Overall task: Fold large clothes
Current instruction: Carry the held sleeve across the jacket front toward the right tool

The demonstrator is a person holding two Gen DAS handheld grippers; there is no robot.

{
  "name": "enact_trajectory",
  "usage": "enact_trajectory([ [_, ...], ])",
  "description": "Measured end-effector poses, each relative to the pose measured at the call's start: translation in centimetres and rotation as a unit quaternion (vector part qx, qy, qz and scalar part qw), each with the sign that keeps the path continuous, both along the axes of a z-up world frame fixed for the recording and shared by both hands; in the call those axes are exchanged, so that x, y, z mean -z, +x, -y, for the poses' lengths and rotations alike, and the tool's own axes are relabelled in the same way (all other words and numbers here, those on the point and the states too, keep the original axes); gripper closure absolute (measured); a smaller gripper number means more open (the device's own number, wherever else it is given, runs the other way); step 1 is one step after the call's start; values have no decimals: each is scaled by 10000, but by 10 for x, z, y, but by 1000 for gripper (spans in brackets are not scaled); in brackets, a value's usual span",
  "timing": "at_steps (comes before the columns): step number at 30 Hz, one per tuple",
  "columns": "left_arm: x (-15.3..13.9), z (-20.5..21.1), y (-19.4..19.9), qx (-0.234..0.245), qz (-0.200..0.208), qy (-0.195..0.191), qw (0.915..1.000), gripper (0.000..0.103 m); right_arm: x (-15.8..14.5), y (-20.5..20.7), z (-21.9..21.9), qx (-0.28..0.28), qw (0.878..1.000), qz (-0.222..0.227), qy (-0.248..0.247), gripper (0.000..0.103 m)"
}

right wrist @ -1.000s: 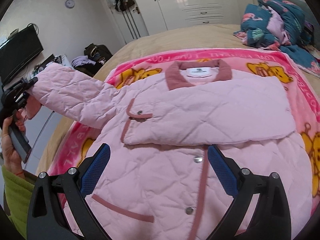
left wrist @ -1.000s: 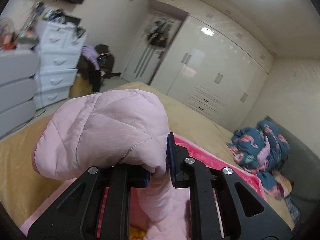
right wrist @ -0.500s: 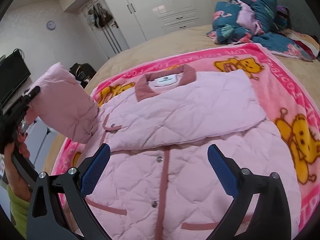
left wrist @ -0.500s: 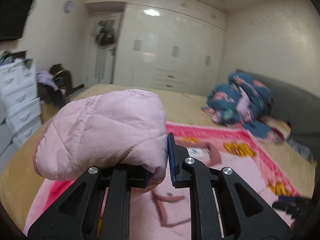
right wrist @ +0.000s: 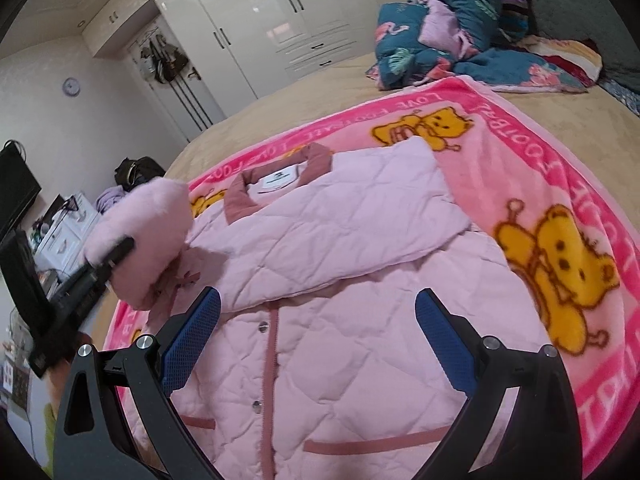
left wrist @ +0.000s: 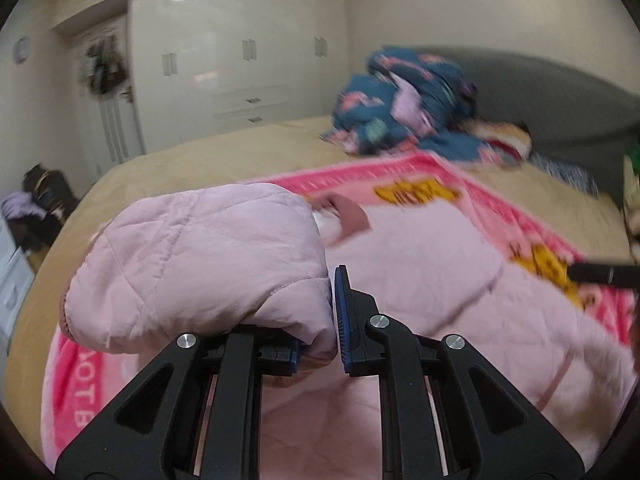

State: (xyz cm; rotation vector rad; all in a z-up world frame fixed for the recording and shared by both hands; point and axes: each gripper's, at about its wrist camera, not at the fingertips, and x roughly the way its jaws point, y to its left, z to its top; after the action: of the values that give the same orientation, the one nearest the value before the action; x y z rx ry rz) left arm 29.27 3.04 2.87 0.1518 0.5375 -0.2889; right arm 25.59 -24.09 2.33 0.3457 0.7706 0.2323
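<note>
At the far left, the left gripper [left wrist: 318, 320] is seen clamped on the cuff of the pink quilted jacket's sleeve [left wrist: 208, 264], which is held raised above the jacket's left edge. The jacket [right wrist: 340, 320] is spread front-up on a pink bear-print blanket [right wrist: 560, 200], its other sleeve folded across the chest below the collar [right wrist: 280, 176]. The right gripper [right wrist: 318, 340] is held over the hem with fingers spread wide, gripping nothing. Bare tan bedspread [right wrist: 320, 84] is left beyond the blanket's far edge; a blue bundle [right wrist: 452, 28] lies at right.
</note>
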Motion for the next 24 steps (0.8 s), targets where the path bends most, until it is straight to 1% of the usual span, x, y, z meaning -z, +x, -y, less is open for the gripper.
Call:
enact_trajectory([
  [4, 32, 21, 6, 240, -440, 222, 9985, 95, 4, -1, 10, 85, 9999, -52, 58, 6],
  [7, 55, 29, 7, 342, -751, 250, 9963, 93, 6, -1, 17, 125, 9998, -66, 109, 6],
  [8, 58, 32, 7, 377, -786, 284, 9958, 88, 7, -1, 19, 133, 9998, -71, 117, 6],
  [9, 61, 35, 5, 444, -801, 351, 9952, 81, 7, -2, 20, 141, 9998, -75, 122, 6],
  [10, 63, 39, 3, 474, -776, 405, 9950, 77, 7, -2, 22, 153, 9998, -83, 136, 6],
  [11, 63, 41, 1, 485, -767, 412, 9950, 69, 8, -2, 23, 170, 9997, -96, 151, 6],
  [12, 63, 39, -1, 493, -800, 333, 9950, 60, 9, -2, 24, 176, 9997, -107, 165, 6],
  [13, 63, 37, -1, 475, -876, 171, 9949, 56, 10, -1, 26, 185, 9996, -123, 195, 6],
  [14, 63, 35, -2, 448, -931, 44, 9946, 48, 11, -1, 26, 199, 9995, -132, 210, 6],
  [15, 62, 31, -4, 409, -1016, -162, 9938, 41, 13, -1, 27, 209, 9994, -143, 230, 6],
  [16, 61, 27, -6, 364, -1075, -337, 9930, 38, 14, -1, 28, 205, 9993, -159, 264, 6],
  [17, 60, 23, -8, 321, -1138, -530, 9916, 32, 15, -2, 28, 194, 9993, -168, 287, 6],
  [18, 60, 17, -10, 258, -1214, -798, 9891, 27, 16, -1, 29, 186, 9992, -173, 297, 6],
  [19, 59, 12, -12, 192, -1275, -1035, 9862, 25, 17, -1, 29, 174, 9992, -180, 306, 6],
  [20, 59, 5, -13, 122, -1348, -1306, 9822, 23, 18, -1, 29, 165, 9992, -187, 316, 6],
  [21, 59, -5, -14, 8, -1423, -1696, 9752, 23, 19, -1, 30, 170, 9991, -190, 324, 6],
  [23, 61, -22, -13, -191, -1520, -2384, 9590, 23, 20, -1, 31, 186, 9990, -203, 361, 6],
  [24, 62, -34, -13, -415, -1503, -2767, 9482, 25, 21, -1, 32, 192, 9989, -207, 365, 6],
])
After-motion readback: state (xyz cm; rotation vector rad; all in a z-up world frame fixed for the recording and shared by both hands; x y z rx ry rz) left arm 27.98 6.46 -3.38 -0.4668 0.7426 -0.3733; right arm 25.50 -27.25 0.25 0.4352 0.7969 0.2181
